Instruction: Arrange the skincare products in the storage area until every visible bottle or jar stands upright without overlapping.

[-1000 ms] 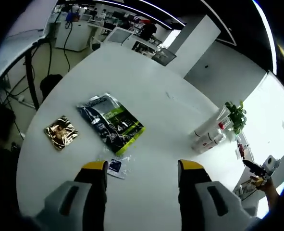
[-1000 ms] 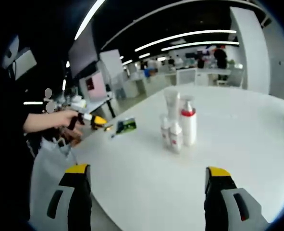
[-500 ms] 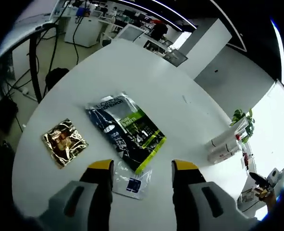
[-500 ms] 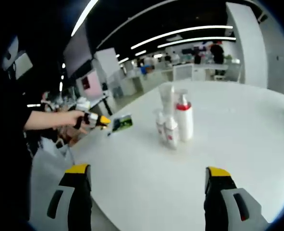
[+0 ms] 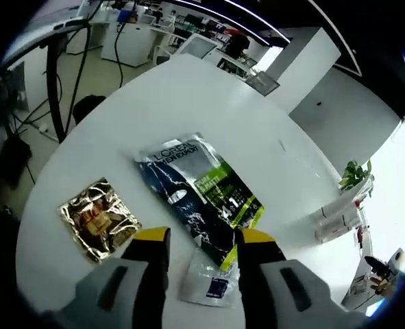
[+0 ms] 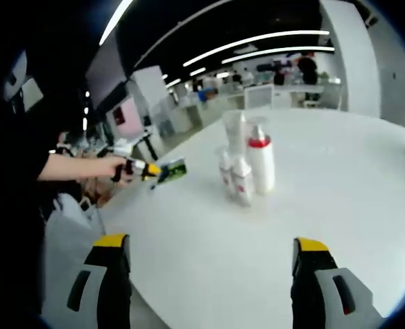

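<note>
Skincare bottles (image 6: 245, 164) upright, clustered, labels blurred, on white table (image 6: 339, 205).

white pillar (image 5: 299, 59), ceiling light strips (image 6: 257, 41), potted plant (image 5: 353, 175)

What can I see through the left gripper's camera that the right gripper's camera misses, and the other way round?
Left gripper view alone: a gold foil sachet and a small clear sachet lying flat by the dark green pouch, plus a potted plant.

Right gripper view alone: the left gripper held in a person's hand, and the bottles' red and white detail up close.

Both: the white table, the cluster of upright bottles and the pouch, seen edge-on in the right gripper view.
</note>
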A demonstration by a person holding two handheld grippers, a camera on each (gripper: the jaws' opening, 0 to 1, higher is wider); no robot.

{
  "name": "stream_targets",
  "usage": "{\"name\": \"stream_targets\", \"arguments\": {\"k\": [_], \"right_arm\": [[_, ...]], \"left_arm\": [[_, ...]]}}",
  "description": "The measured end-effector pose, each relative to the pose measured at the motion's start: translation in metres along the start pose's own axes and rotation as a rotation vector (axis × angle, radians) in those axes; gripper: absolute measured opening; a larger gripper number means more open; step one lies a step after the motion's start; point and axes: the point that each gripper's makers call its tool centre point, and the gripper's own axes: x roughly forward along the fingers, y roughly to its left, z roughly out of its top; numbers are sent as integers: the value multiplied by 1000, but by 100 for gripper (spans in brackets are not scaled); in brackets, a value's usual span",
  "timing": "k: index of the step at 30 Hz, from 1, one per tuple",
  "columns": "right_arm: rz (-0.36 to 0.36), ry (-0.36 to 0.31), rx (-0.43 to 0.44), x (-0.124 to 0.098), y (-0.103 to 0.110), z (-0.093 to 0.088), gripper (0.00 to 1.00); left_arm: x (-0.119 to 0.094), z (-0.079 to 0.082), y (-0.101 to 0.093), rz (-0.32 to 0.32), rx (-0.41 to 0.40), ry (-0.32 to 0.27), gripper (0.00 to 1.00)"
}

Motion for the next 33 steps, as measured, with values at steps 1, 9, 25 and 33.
{"name": "stream_targets", "arguments": {"k": [1,9,25,33], "right_arm": [[0,0,1,0,0,0,98],[3,15,7,4,-2,-3,97],[21,13,8,7,1,-1,97],[148,-66,75,21,31,17,89]], "left_arm": [[2,2,2,5,9,-5,30],[14,7,10,64,52,-32,19],[17,18,19,156,188,-90,6],[1,27,-12,57,230,-124,6]]}}
